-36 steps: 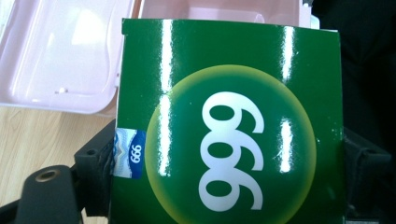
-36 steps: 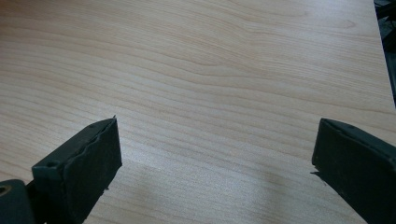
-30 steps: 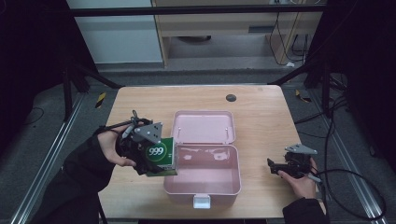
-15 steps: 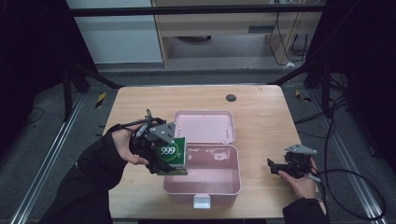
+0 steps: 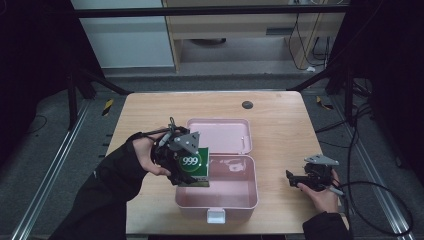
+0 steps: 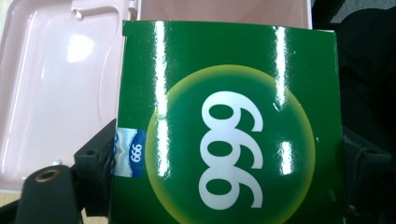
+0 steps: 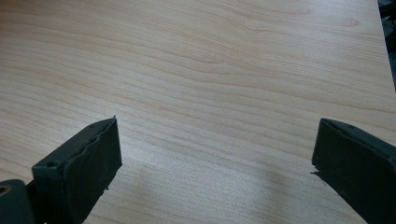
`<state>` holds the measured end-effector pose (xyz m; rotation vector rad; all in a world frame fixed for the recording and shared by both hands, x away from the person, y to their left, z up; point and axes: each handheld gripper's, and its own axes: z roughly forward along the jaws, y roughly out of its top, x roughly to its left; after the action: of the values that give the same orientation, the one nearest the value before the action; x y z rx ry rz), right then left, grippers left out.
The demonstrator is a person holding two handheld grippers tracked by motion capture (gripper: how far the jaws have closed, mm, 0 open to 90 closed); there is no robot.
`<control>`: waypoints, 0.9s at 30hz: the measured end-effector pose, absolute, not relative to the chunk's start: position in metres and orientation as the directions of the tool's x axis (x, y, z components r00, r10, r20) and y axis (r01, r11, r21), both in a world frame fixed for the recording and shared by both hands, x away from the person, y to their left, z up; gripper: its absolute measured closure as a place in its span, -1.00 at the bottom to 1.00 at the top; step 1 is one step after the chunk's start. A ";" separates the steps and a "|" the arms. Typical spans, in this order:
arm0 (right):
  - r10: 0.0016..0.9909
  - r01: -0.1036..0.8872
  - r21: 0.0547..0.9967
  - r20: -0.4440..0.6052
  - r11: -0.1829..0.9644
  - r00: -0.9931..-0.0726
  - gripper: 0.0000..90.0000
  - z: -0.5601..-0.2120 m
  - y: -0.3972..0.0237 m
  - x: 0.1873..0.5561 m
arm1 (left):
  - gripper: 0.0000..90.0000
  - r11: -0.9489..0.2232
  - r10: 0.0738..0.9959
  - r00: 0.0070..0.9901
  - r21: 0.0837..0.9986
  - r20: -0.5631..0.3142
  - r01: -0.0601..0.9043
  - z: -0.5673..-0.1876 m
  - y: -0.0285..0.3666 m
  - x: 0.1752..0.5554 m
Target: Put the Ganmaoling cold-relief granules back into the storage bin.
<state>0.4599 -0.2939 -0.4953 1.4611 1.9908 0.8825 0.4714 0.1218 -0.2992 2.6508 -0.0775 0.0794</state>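
A glossy green box (image 5: 192,164) marked "999" in white on a yellow-green circle is clamped in my left gripper (image 5: 182,162). The gripper holds it over the left edge of an open pink plastic case (image 5: 239,192). In the left gripper view the green box (image 6: 224,126) stands between both black jaws, with the pink case (image 6: 60,84) behind it. My right gripper (image 5: 300,179) rests low over the table at the right of the case. In the right gripper view its jaws stand wide apart with nothing between them, over bare wood (image 7: 210,79).
The case's lid (image 5: 222,136) lies flat behind its tray, and a white latch (image 5: 216,216) sits at its front. A small dark round disc (image 5: 247,104) lies near the table's far edge. Cables trail off the right side.
My left gripper has carried the green box to the right, from beside the case to over its left edge. The right gripper has stayed put.
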 end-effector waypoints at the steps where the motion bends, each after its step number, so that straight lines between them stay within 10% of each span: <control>1: 0.957 0.623 0.754 -0.027 0.209 -0.288 -0.96 -0.495 -0.294 0.460 | -0.68 -0.883 -0.043 0.997 0.465 0.069 -0.070 -0.302 0.120 0.472; 27: 0.954 0.627 0.746 -0.034 0.223 -0.298 -0.96 -0.497 -0.293 0.461 | -0.68 -0.907 -0.061 0.997 0.414 0.041 -0.073 -0.346 0.110 0.479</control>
<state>0.4605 -0.2927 -0.4971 1.4521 2.0076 0.8702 0.4791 0.1095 -0.3465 2.7112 -0.0953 0.0370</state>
